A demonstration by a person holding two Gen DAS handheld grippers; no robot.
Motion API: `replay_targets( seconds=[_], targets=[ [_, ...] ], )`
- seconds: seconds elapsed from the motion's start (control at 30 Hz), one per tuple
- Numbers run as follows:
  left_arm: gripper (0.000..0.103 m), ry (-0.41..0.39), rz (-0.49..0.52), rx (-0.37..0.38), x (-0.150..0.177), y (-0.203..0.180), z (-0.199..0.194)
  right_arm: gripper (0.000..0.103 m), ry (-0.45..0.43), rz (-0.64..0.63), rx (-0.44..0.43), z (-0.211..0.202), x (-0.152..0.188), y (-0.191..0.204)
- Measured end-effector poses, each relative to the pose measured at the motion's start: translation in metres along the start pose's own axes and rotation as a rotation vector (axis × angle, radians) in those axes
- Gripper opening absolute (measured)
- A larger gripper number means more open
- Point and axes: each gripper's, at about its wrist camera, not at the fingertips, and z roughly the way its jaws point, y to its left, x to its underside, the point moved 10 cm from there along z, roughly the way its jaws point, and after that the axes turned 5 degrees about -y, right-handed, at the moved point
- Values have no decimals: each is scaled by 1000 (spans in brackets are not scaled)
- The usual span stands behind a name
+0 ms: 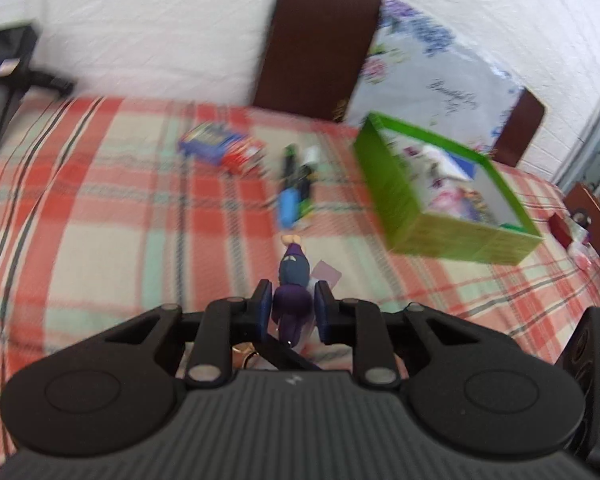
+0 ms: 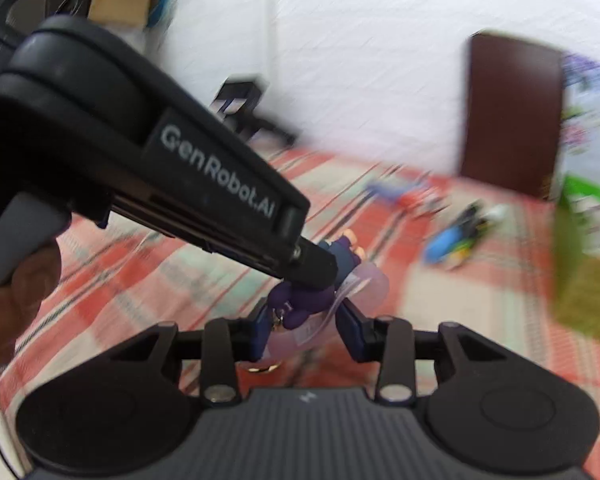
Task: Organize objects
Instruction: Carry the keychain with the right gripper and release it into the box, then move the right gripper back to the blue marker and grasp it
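The purple figurine (image 1: 294, 300) hangs in the air above the plaid bed (image 1: 100, 220), pinched at its rounded end by the left gripper (image 1: 290, 308), whose blue pads (image 1: 263, 308) are closed on it. From the right wrist view, the right gripper (image 2: 305, 328) sits just under the same toy, jaws parted around its pale tag (image 2: 355, 284), not visibly clamped. The green box (image 1: 403, 196) lies at two o'clock from the figurine, pens (image 1: 296, 184) at twelve, a blue packet (image 1: 212, 142) at eleven. Judging by this, keep the left grip firm, free the right, and carry the toy over the box rim before letting go.
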Motion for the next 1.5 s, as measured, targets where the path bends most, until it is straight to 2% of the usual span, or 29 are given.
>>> replay_targets(
  seconds=[0.13,0.23,0.37,0.47,0.53,0.57,0.63,0.77,1.07,1.4,1.5],
  targets=[
    [24,-54,98,76,-35,-62,19,36,-123,55,128,-25,-30,-58],
    [24,-70,168,143,-59,-114,43,36,-181,82,227,-42,-45,-109],
    [25,-59,235,214,-69,-174,83,36,-199,139,330,-54,-48,-178],
    [25,-39,275,229,-67,-204,113,36,-187,153,390,-54,-39,-217],
    [31,-2,286,222,-61,-217,134,38,-166,167,442,-49,-32,-242],
    [34,3,300,201,-60,-220,142,40,-146,179,481,-45,-27,-255],
    [41,-19,345,143,-58,-220,150,51,-103,217,541,-41,-15,-276],
    [52,-39,372,88,-57,-210,143,59,-151,297,556,-62,-6,-286],
    [55,-17,342,-35,-44,-180,105,63,-193,387,569,-98,-3,-279],
    [59,-21,308,-140,-17,-131,58,65,-217,519,474,-137,-7,-244],
    [65,-35,307,-169,-12,-119,45,65,-224,520,462,-142,-12,-231]
  ],
)
